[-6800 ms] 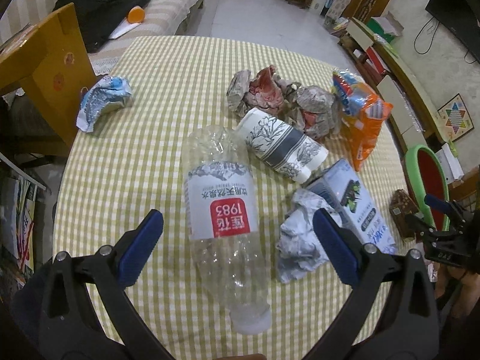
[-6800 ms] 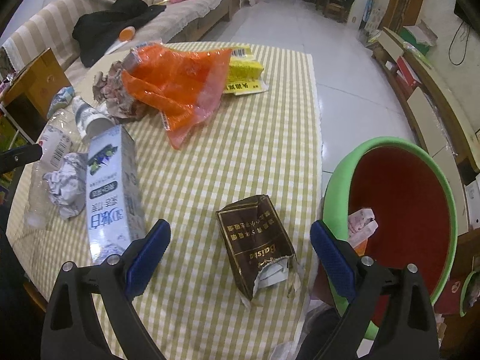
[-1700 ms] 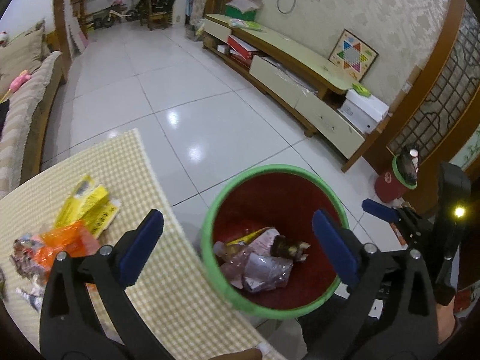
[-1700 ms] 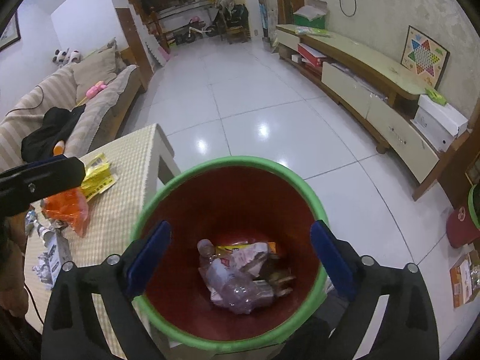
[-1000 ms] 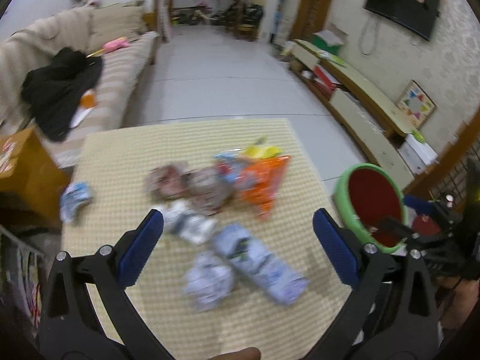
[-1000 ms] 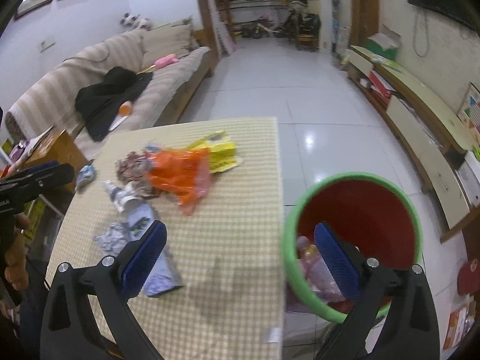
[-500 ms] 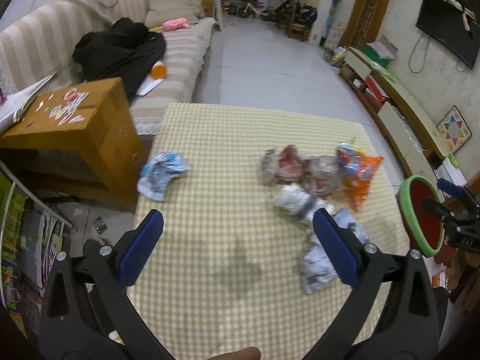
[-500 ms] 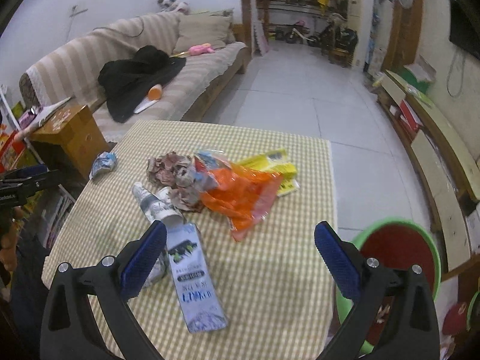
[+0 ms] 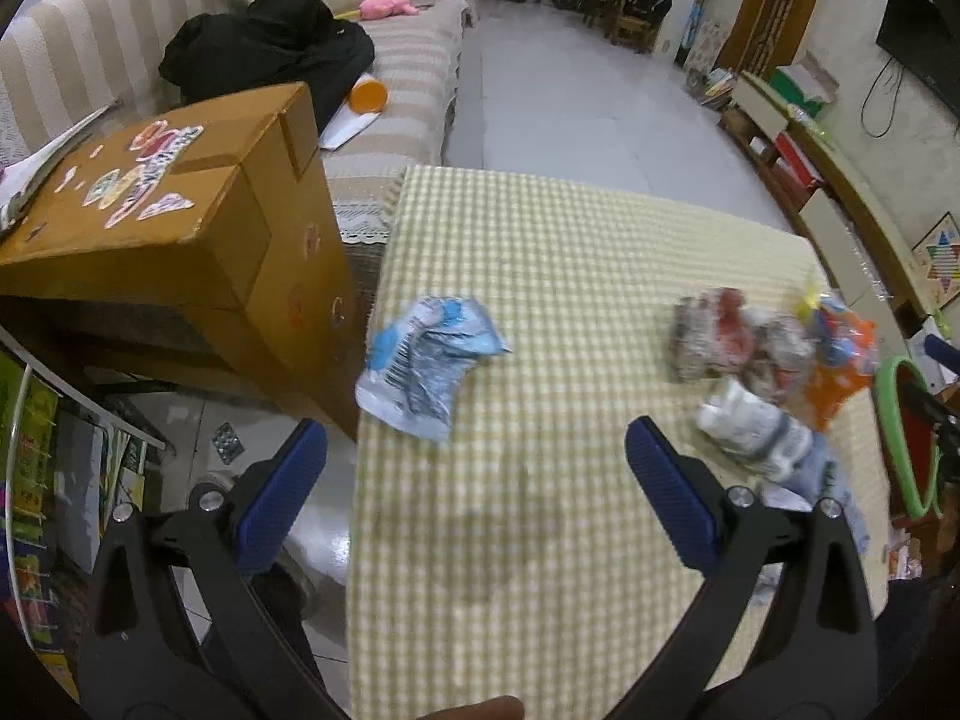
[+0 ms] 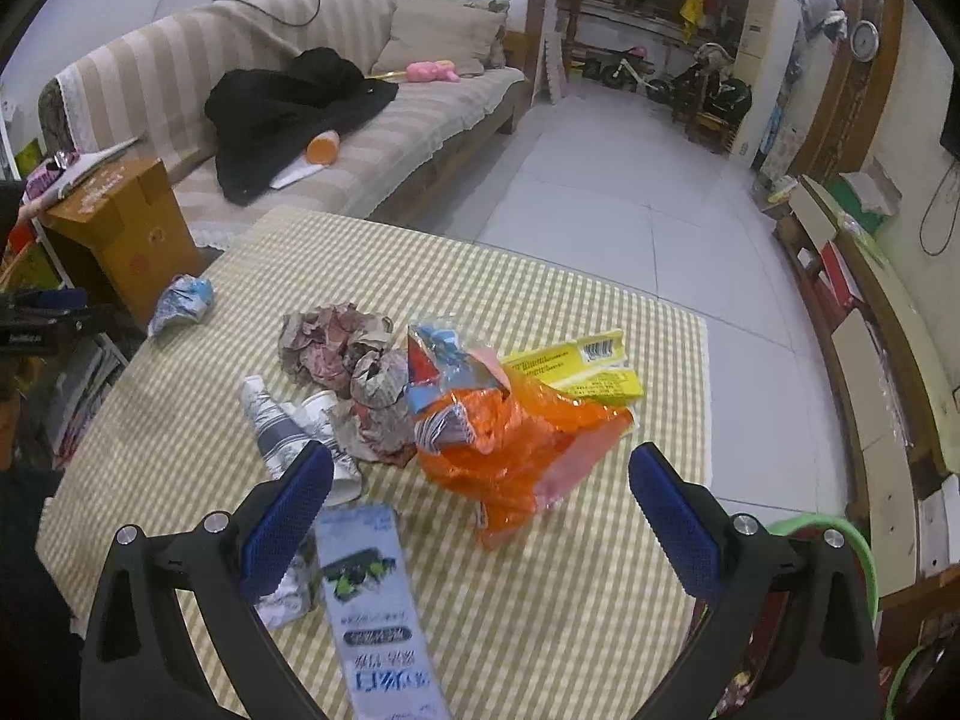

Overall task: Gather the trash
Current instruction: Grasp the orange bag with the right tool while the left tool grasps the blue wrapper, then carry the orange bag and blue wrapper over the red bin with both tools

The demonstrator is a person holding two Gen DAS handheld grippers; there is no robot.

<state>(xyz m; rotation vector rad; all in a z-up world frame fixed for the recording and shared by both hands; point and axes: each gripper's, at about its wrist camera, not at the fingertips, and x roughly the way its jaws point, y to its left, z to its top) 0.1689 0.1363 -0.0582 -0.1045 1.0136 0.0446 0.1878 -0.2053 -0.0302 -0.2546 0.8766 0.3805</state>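
My left gripper [image 9: 477, 474] is open and empty above the checked table [image 9: 570, 540], with a crumpled blue and white wrapper [image 9: 426, 366] just ahead of it near the table's left edge. My right gripper [image 10: 480, 504] is open and empty above an orange plastic bag [image 10: 510, 444]. A white and blue carton [image 10: 372, 612] lies by its left finger. Crumpled paper [image 10: 336, 342], a patterned paper cup [image 10: 282, 426] and yellow packets [image 10: 576, 366] lie around the bag. The green-rimmed bin [image 10: 840, 540] sits at the lower right.
A cardboard box [image 9: 180, 228] stands against the table's left side. A striped sofa [image 10: 300, 120] with a black garment lies behind. The trash pile also shows blurred in the left wrist view [image 9: 774, 360], with the bin's rim [image 9: 894, 438] at the far right.
Both grippers have swung back from the bin to the table. The left one has moved nearer the blue wrapper; the right one has dropped closer to the orange bag and carton.
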